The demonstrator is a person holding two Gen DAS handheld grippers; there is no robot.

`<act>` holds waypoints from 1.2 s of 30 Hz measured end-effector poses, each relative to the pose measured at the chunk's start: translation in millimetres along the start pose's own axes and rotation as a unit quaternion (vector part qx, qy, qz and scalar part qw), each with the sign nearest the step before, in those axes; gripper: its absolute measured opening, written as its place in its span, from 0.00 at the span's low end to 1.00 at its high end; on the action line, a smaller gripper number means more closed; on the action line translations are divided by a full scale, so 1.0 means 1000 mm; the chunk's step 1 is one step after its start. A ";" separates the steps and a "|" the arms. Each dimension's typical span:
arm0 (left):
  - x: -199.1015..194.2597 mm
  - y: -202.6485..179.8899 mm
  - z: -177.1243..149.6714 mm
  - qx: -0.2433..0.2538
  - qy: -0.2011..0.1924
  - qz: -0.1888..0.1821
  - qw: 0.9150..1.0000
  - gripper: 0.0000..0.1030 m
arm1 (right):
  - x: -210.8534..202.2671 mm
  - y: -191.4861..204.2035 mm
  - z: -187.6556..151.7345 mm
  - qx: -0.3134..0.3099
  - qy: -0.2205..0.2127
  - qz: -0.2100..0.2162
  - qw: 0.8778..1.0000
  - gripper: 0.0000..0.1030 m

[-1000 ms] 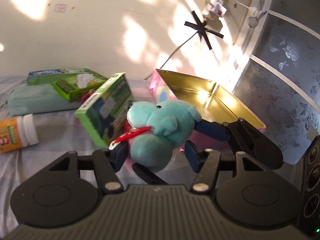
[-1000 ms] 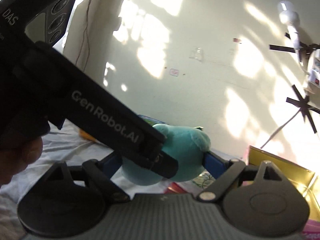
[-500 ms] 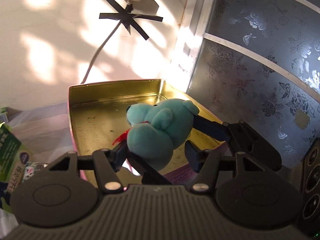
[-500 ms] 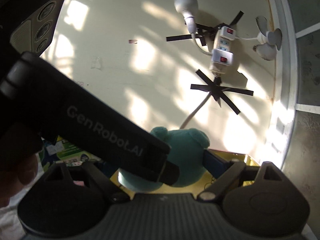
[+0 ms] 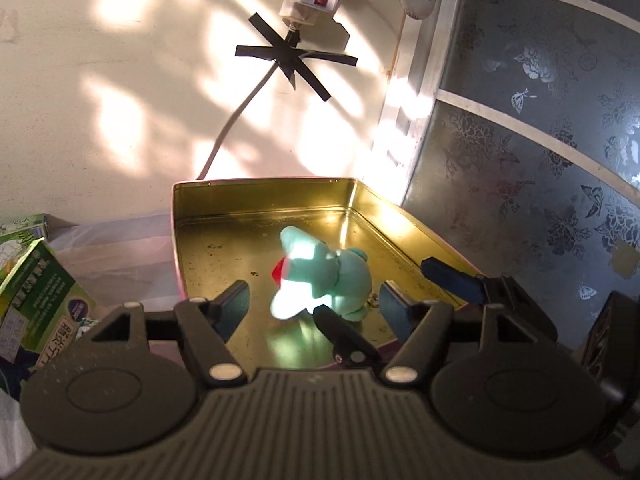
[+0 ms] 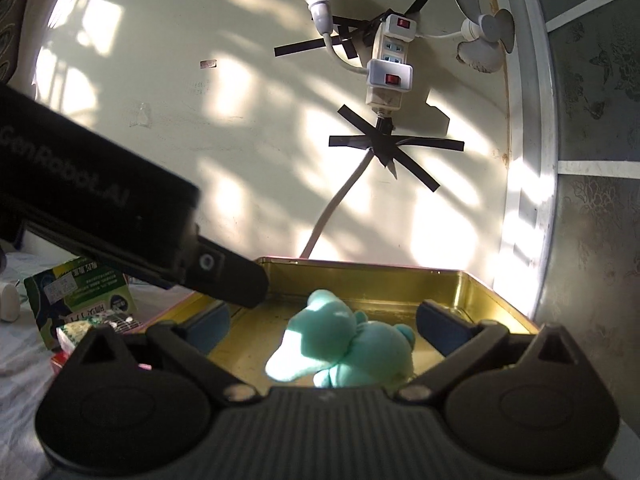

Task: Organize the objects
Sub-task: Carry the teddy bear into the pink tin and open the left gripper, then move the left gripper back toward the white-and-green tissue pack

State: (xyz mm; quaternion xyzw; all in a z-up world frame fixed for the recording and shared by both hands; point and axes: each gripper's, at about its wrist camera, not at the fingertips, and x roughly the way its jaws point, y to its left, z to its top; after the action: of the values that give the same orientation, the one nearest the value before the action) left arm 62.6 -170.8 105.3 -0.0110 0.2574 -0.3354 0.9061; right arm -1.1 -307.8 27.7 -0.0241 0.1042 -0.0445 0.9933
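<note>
I had both grippers' jaws just opening, pads clear of the teal plush (image 5: 336,276), which lay inside the gold tin (image 5: 224,240). "GenRobot.AI" showed on the left gripper (image 6: 224,276); right gripper (image 6: 324,326) gaped widest.

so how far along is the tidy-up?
Done: plush toy lies in the gold tin. In hand: nothing; left tool and right tool have just been opening, pads clear of the toy. Left: green box outside the tin.
</note>
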 end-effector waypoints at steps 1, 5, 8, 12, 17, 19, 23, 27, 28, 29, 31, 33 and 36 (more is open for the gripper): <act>-0.008 0.004 -0.002 -0.003 -0.005 0.001 1.000 0.73 | -0.003 0.003 0.000 -0.004 -0.002 0.001 1.000 1.00; -0.040 0.023 -0.017 -0.018 -0.016 0.009 1.000 0.74 | -0.018 0.013 0.001 -0.013 -0.010 0.007 1.000 1.00; -0.058 0.041 -0.036 -0.027 -0.013 0.032 0.999 0.74 | -0.031 0.023 -0.002 -0.011 -0.011 0.017 1.000 1.00; -0.080 0.074 -0.066 -0.048 0.000 0.073 0.996 0.74 | -0.049 0.040 -0.008 -0.019 -0.013 0.037 0.999 0.94; -0.096 0.115 -0.101 -0.074 0.026 0.136 0.988 0.74 | -0.061 0.068 -0.015 -0.021 0.008 0.082 0.996 0.81; -0.100 0.132 -0.112 -0.082 0.037 0.169 0.982 0.74 | -0.062 0.081 -0.018 -0.027 0.024 0.105 0.994 0.69; -0.120 0.158 -0.132 -0.090 0.037 0.214 0.972 0.74 | -0.056 0.107 -0.023 -0.040 0.064 0.148 0.986 0.55; -0.139 0.180 -0.141 -0.085 0.028 0.259 0.962 0.74 | -0.049 0.133 -0.029 -0.055 0.094 0.175 0.978 0.48; -0.143 0.186 -0.143 -0.086 0.028 0.270 0.959 0.74 | -0.047 0.138 -0.029 -0.059 0.101 0.179 0.977 0.47; -0.147 0.192 -0.145 -0.088 0.027 0.282 0.955 0.74 | -0.045 0.143 -0.029 -0.063 0.106 0.181 0.976 0.47; -0.154 0.204 -0.148 -0.099 0.023 0.295 0.950 0.74 | -0.039 0.151 -0.029 -0.068 0.114 0.180 0.975 0.47; -0.161 0.214 -0.149 -0.126 0.008 0.281 0.951 0.76 | -0.031 0.157 -0.027 -0.069 0.123 0.179 0.974 0.47; -0.164 0.217 -0.149 -0.139 -0.003 0.270 0.953 0.77 | -0.019 0.164 -0.025 -0.070 0.133 0.166 0.975 0.47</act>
State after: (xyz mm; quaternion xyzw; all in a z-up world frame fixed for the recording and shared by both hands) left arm 17.3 120.2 9.4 -0.0678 0.2916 -0.0396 0.9533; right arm -11.1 -143.9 -2.3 -0.0702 0.2408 0.1258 0.9598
